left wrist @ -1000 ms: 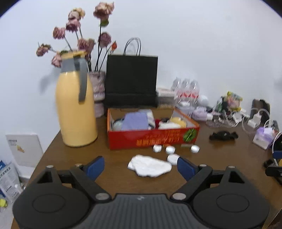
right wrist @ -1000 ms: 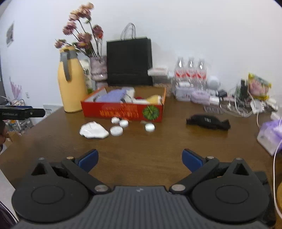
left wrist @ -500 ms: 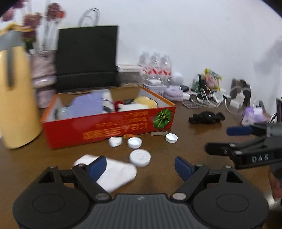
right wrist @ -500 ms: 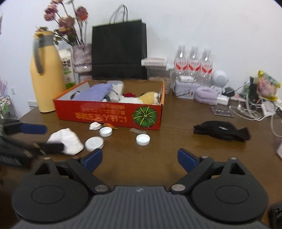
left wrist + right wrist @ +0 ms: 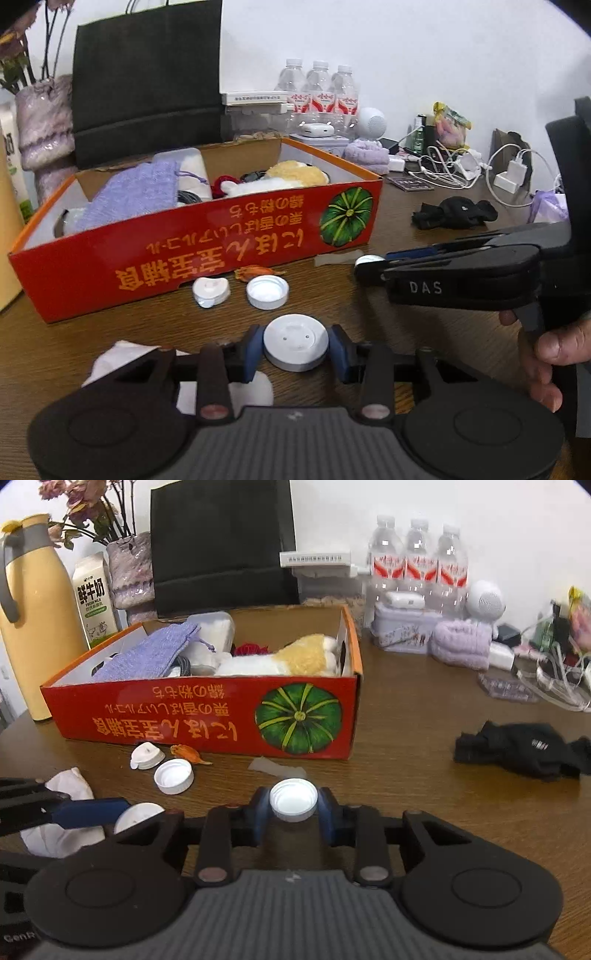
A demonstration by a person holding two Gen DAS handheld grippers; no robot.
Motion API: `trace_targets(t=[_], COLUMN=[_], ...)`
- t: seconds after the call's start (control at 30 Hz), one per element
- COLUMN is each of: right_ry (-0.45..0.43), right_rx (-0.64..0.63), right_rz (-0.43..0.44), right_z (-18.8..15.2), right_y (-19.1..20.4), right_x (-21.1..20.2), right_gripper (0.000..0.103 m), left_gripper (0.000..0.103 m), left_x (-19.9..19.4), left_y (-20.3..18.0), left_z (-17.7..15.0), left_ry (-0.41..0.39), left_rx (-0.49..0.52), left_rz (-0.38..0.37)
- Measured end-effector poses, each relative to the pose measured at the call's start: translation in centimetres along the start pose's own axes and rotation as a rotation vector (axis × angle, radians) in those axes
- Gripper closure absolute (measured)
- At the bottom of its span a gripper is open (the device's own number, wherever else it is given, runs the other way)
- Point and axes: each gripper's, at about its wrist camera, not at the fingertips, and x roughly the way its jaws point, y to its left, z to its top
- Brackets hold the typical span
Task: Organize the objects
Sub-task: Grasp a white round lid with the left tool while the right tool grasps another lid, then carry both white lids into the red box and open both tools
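Brown wooden tabletop (image 5: 424,768), red cardboard pumpkin-print box (image 5: 207,716) on it. In front of the box, left gripper (image 5: 295,349) closing around the round white plastic disc (image 5: 295,341); right gripper (image 5: 293,808) closing around the white screw cap (image 5: 293,799), pads touching.

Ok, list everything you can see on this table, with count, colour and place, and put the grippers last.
box: 1, red, table centre, holds cloth and plush items
flat disc: 1, white, between left gripper's pads
cap: 1, white, between right gripper's pads
loose caps: 2, white, before box
tissue: 1, white, left front
bottles: 3, clear, behind box
bag: 1, black, against wall
flask: 1, yellow, far left
milk carton: 1, white-green, beside flask
black cloth: 1, right of box
left gripper: closing on disc
right gripper: closing on cap
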Motion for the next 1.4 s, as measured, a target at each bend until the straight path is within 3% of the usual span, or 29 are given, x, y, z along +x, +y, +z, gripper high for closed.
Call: trace_targets(t=[0.17, 0.3, 0.43, 0.57, 0.67, 0.8, 0.97, 1.13, 1.3, 1.4], right_ry=[-0.006, 0.001, -0.062, -0.082, -0.081, -0.015, -0.037, -0.07, -0.14, -0.213], right_rx=[0.027, 0.09, 0.117, 0.124, 0.062, -0.014, -0.039, -0.021, -0.027, -0.075], right_rz=[-0.005, 0.037, 0.071, 0.113, 0.161, 0.197, 0.21, 0.171, 0.157, 0.144], right_z=[-0.3, -1.1, -3.7, -6.9, -8.9, -11.2, -11.8, -11.2, -6.9, -2.8], right_y=[-0.8, -1.3, -0.7, 0.1, 2.0, 5.1, 7.0, 6.1, 5.0, 4.6], right_x=[-0.3, -1.9, -8.4, -15.2, -19.1, -20.6, -21.8, -22.0, -21.3, -20.0], right_gripper=[0.074, 0.074, 0.074, 0.074, 0.074, 0.074, 0.074, 0.074, 0.074, 0.074], left_gripper=[0.066, 0.065, 0.065, 0.065, 0.065, 0.065, 0.065, 0.065, 0.065, 0.065], left_x=[-1.3, -4.8, -11.0, -17.2, -20.1, -21.0, -22.2, -21.6, -19.2, -17.0], left_y=[0.2, -0.6, -0.9, -0.7, 0.0, 0.0, -0.9, -0.5, 2.1, 3.5], left_z=[0.2, 0.1, -2.0, -5.8, -8.0, -8.7, -8.0, -7.2, -1.6, 3.1], left_ry=[-0.037, -0.099, -0.127, -0.118, -0.08, -0.057, -0.115, -0.13, -0.142, -0.179], left_rx=[-0.031, -0.071, -0.131, -0.148, -0.183, -0.223, -0.207, -0.195, -0.175, -0.136], left_rz=[0.016, 0.008, -0.003, 0.043, 0.092, 0.134, 0.11, 0.086, -0.04, -0.067])
